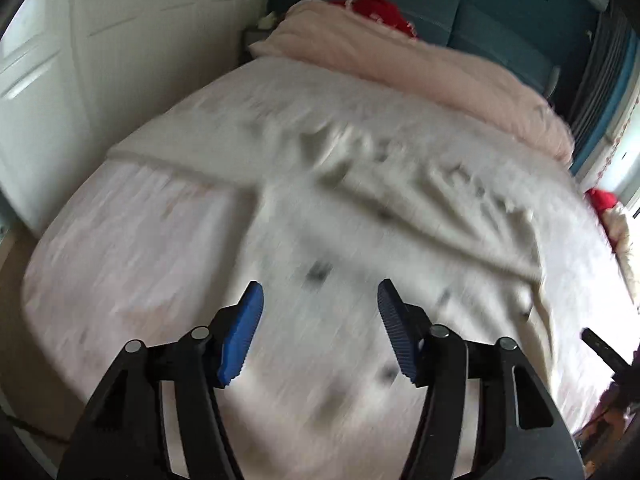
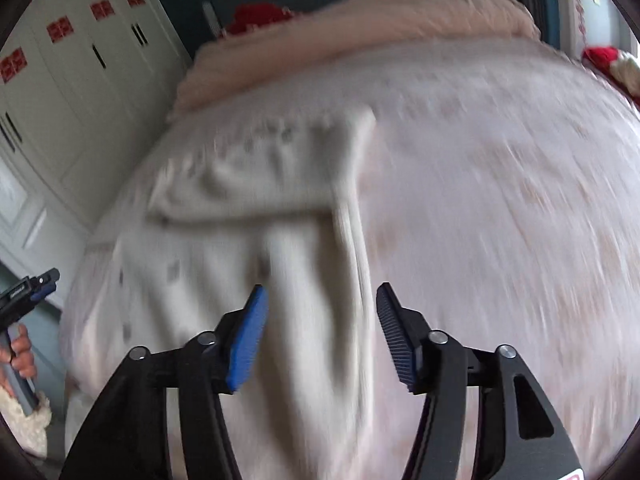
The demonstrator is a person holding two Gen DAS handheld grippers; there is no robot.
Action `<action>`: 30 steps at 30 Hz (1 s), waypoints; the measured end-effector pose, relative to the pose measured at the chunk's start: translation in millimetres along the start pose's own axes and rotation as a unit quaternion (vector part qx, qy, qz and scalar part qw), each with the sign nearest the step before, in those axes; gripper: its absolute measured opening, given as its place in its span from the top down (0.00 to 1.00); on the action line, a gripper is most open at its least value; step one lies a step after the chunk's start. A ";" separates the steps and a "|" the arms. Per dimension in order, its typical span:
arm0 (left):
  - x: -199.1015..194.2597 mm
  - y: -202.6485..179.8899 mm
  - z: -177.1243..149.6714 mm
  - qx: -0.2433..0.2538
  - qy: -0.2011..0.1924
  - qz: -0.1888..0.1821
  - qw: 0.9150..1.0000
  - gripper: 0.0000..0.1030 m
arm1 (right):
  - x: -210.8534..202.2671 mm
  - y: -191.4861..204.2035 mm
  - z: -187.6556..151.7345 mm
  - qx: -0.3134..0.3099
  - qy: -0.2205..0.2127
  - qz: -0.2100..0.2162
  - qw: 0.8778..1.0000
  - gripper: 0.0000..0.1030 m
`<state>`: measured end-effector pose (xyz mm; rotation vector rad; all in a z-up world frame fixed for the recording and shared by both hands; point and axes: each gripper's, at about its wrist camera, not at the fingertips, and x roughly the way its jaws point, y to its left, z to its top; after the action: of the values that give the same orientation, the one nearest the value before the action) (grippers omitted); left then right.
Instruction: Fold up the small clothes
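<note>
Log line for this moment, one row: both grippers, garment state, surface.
left gripper: open, empty | right gripper: open, empty | white garment: spread on bed, one part folded across | frames motion-blurred

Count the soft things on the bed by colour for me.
White garment: 1
Pink quilt: 1
Red items: 2, one by the headboard, one at the bed's right edge
Total: 4

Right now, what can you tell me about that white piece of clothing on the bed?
The white garment is soft-looking, creamy fabric with small dark specks, though blur hides detail. It lies wrinkled on the pale pink bedsheet, partly folded, one flap laid across the rest. Both grippers are open above it; neither holds it.
</note>
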<state>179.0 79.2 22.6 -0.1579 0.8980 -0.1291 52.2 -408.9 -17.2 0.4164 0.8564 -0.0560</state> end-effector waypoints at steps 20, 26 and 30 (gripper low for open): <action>226.1 -35.3 55.9 -0.069 0.044 -0.005 0.997 1.00 | 161.7 -55.6 76.7 0.102 0.025 -0.025 0.994 0.78; 218.4 -41.0 69.4 -0.114 0.030 -0.045 0.992 0.44 | 108.9 -22.2 108.2 0.039 -0.073 -0.067 0.994 0.53; 239.2 -40.9 66.0 -0.104 0.056 -0.014 0.993 0.79 | 156.7 0.3 106.6 -0.011 0.015 -0.051 0.999 0.58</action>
<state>376.5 2.0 -112.6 -0.3605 1.0199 -0.0703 232.4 -430.5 -71.7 0.3538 0.9072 -0.1340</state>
